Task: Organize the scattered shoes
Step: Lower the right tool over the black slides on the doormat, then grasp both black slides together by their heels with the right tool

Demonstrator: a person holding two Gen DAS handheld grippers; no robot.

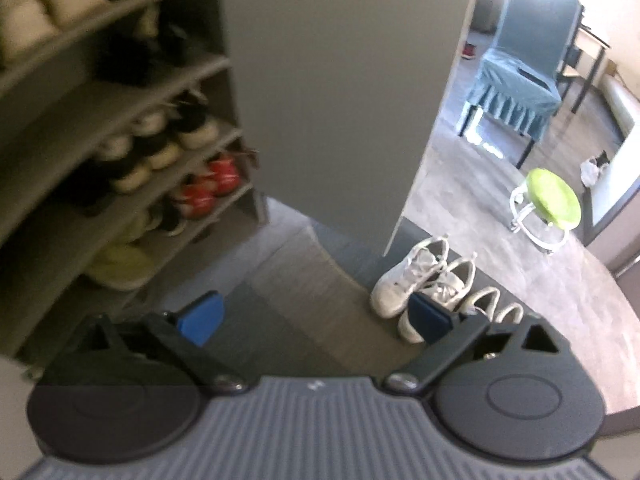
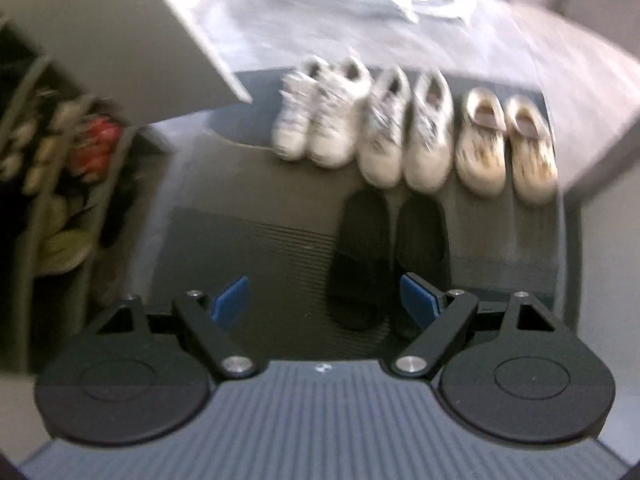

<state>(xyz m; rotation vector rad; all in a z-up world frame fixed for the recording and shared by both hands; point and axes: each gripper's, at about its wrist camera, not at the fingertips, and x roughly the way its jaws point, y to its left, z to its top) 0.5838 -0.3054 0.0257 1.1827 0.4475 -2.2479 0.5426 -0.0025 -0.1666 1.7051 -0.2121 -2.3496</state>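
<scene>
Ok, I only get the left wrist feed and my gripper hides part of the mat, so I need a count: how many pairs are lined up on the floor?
Observer: Three light pairs in a row: white high-tops, white sneakers, beige shoes.
Operator: Anything in front of that row?
Observer: Yes, a pair of black slides on the dark mat, nearer the camera, side by side.
Operator: Is the right gripper holding one?
Observer: No. The right gripper has its jaws open and empty above the slides.
Operator: And mine?
Observer: The left gripper is open too, holding nothing.
</scene>
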